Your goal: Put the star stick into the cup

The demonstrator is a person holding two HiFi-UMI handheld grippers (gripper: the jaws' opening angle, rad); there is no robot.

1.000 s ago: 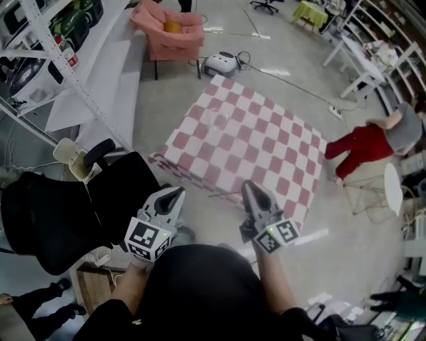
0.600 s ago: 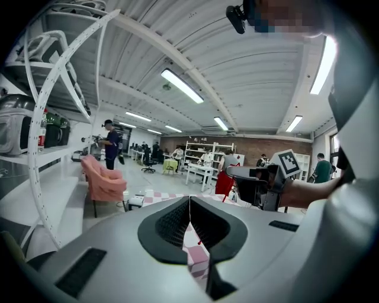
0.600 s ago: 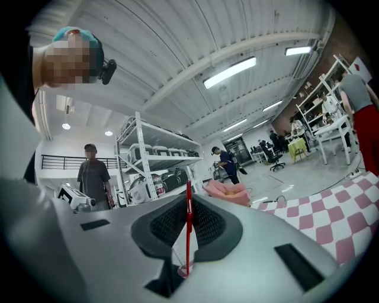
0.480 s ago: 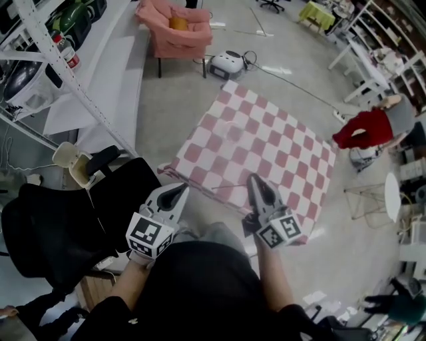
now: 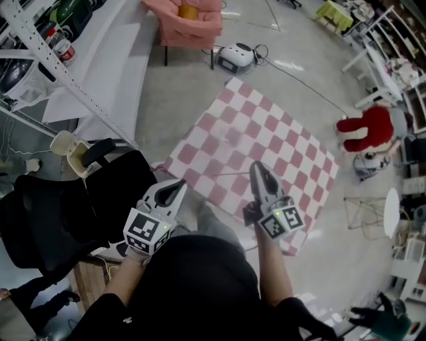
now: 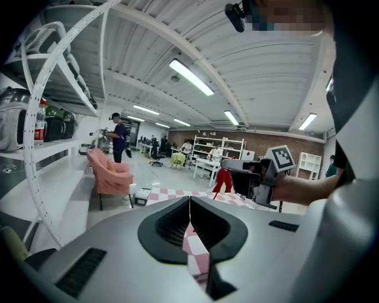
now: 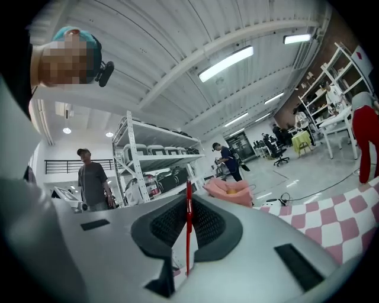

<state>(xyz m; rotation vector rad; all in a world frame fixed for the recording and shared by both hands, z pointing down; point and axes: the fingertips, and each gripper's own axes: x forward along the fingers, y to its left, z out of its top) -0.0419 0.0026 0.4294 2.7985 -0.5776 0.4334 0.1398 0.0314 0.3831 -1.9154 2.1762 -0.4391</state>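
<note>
My right gripper (image 5: 257,168) is shut on the star stick (image 5: 223,175), a thin rod that runs to the left from its tip over the near edge of the checked table (image 5: 286,146). In the right gripper view the stick (image 7: 188,237) is a red line clamped upright between the closed jaws (image 7: 188,204); its star end does not show. A faint see-through shape on the cloth, perhaps the cup (image 5: 233,137), lies beyond both grippers. My left gripper (image 5: 178,186) hangs left of the table, shut and empty (image 6: 189,204), with the right gripper (image 6: 254,177) to its right.
A black office chair (image 5: 53,213) stands close on the left, beside a white shelving rack (image 5: 60,73). Beyond the table are a pink armchair (image 5: 190,20) and a white device (image 5: 237,56) on the floor. A person in red (image 5: 363,130) bends at the right.
The table has come nearer and the right gripper with the stick now reaches over its near edge. Both grippers stay shut.
</note>
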